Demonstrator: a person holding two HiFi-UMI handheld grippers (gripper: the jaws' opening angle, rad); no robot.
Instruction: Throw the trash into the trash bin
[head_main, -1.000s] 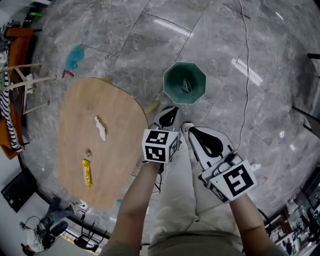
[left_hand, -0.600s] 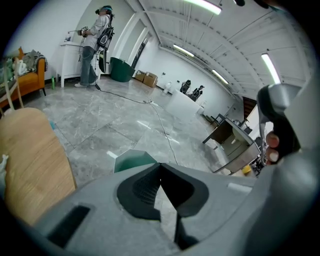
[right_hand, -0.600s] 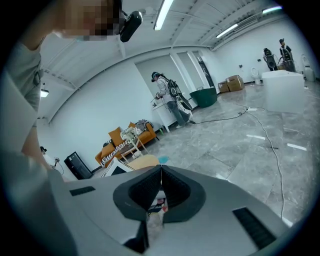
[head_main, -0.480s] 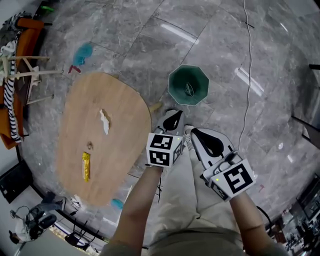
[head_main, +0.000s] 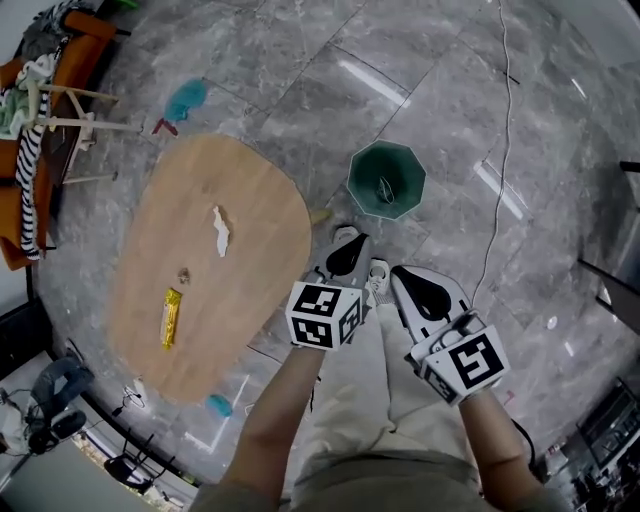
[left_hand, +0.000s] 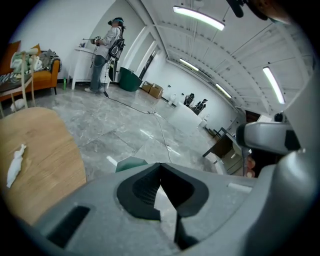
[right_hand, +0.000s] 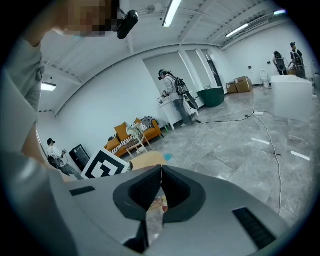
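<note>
A green octagonal trash bin (head_main: 387, 180) stands on the floor beyond the table's right end, with a small scrap inside. Just this side of it, my left gripper (head_main: 349, 240) hangs shut and empty. Its closed tips (left_hand: 160, 165) point past the bin's rim (left_hand: 129, 163). Beside it, my right gripper (head_main: 399, 272) is also shut (right_hand: 161, 168), with nothing clearly pinched. On the oval wooden table (head_main: 260, 210) lie a white crumpled paper (head_main: 220, 230), a small brown scrap (head_main: 183, 275) and a yellow wrapper (head_main: 170, 318).
The person's legs and a shoe (head_main: 375, 278) are under the grippers. A cable (head_main: 497, 150) runs across the grey marble floor to the right. An orange sofa with clothes (head_main: 30, 110) is at far left. Other people stand far off by a wall (left_hand: 105, 55).
The head view has swung, so the table and bin sit further right and lower in the picture. Both grippers have risen a little and stay shut. The trash on the table has not moved.
</note>
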